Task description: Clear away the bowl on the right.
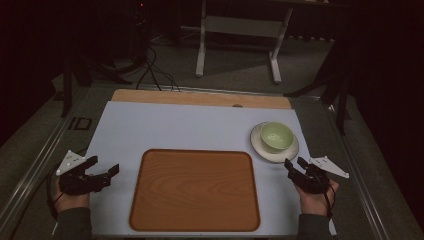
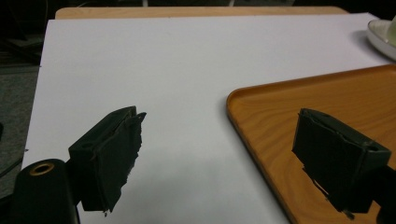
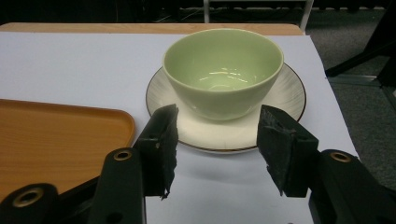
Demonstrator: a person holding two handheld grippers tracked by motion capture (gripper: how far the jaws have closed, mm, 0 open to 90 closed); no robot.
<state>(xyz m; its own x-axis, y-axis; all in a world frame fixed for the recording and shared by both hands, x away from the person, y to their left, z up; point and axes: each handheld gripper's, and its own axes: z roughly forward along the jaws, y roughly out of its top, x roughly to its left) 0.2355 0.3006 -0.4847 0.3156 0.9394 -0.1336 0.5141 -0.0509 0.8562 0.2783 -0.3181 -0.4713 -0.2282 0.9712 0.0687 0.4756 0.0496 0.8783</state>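
A pale green bowl [image 1: 276, 136] [image 3: 223, 70] stands empty and upright on a white plate [image 1: 257, 143] [image 3: 290, 95] at the table's right. My right gripper [image 1: 296, 164] [image 3: 217, 140] is open just short of the plate's near rim, jaws wide apart and nothing between them. An empty wooden tray [image 1: 195, 190] [image 2: 327, 102] [image 3: 51, 140] lies in the middle of the table. My left gripper [image 1: 103, 167] [image 2: 219, 149] is open at the tray's left edge, one jaw over the white table top and the other over the tray's corner.
A white sheet [image 1: 175, 127] covers the table, with a wooden strip [image 1: 200, 98] along its far edge. Metal rails [image 1: 45, 150] run down both sides. Beyond the table stand a white desk frame [image 1: 237, 30] and cables [image 1: 150, 70] on the dark floor.
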